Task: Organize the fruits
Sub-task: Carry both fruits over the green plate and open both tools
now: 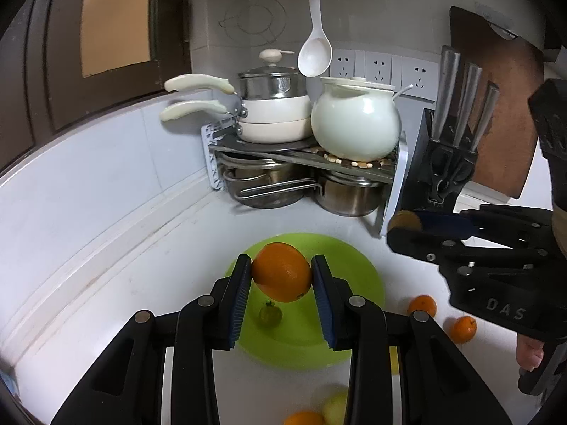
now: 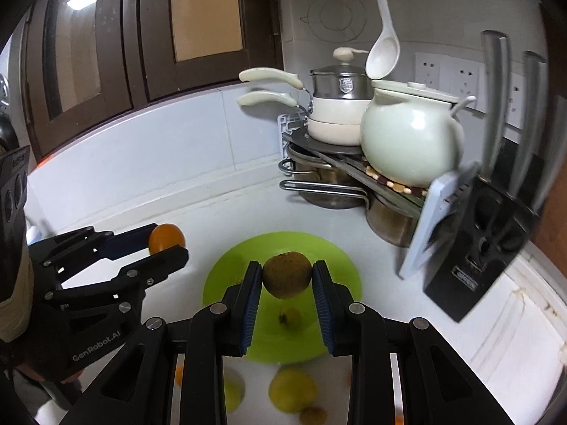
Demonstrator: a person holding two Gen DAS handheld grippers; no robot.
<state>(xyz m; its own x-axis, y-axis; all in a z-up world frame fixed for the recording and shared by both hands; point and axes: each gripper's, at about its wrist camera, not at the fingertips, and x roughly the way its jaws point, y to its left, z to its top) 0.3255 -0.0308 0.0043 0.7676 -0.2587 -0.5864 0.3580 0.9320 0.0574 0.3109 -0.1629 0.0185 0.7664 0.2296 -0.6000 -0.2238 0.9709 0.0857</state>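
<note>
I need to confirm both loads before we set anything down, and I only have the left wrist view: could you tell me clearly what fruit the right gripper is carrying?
Observer: The right gripper is shut on a brownish-green round fruit, held above the green plate.
Operator: Thanks. Is anything already on the plate under it?
Observer: One small yellowish fruit lies on the plate, directly below the held one.
Operator: Any fruit on the counter that I cannot see?
Observer: Yes, a yellow-green fruit and a small brown one lie on the counter in front of the plate, seen between the right gripper's arms.
</note>
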